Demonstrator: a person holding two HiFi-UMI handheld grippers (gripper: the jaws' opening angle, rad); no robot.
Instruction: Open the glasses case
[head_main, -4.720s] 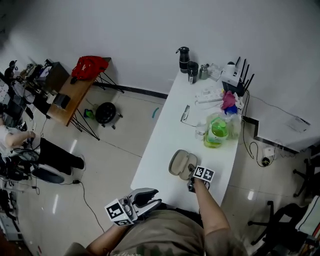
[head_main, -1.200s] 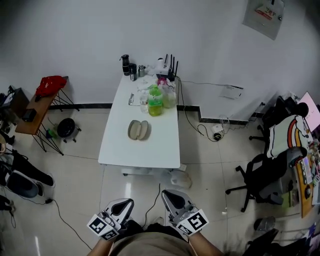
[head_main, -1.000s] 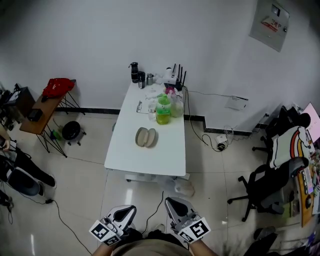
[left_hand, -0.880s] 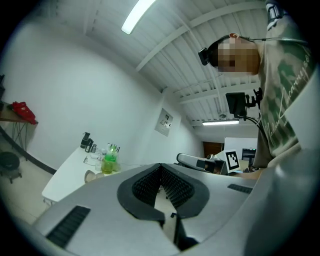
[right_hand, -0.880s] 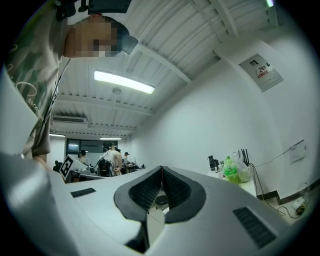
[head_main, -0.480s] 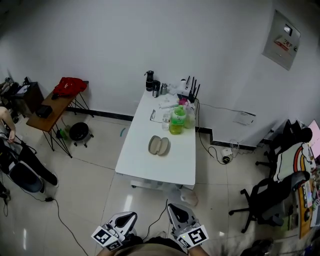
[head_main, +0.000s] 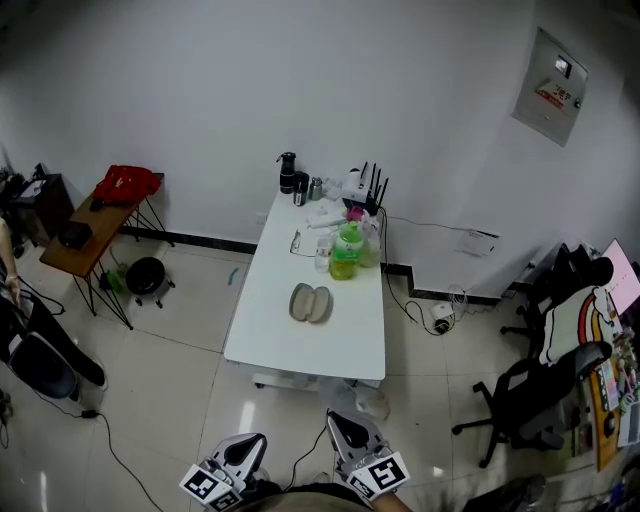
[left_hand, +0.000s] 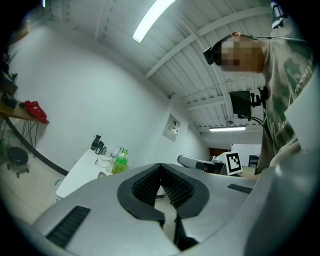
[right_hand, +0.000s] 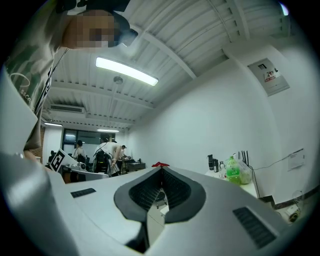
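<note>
Case (head_main: 310, 303) sits mid-bench (head_main: 300, 346), already lying open, two shells side by side, each shell's long axis running near-far. It's well apart from both grippers, straight ahead on the far side. Right gripper (head_main: 337, 421) looks marginally nearer than left gripper (head_main: 253, 443). Both are held low and level by the person's body, jaws together, nothing between them.

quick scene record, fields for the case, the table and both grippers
glasses case: lies open, its two halves side by side
support: white table, case near its middle
far end of table: green bottle among small clutter
left gripper: jaws shut, empty, well short of the table
right gripper: jaws shut, empty, well short of the table
</note>
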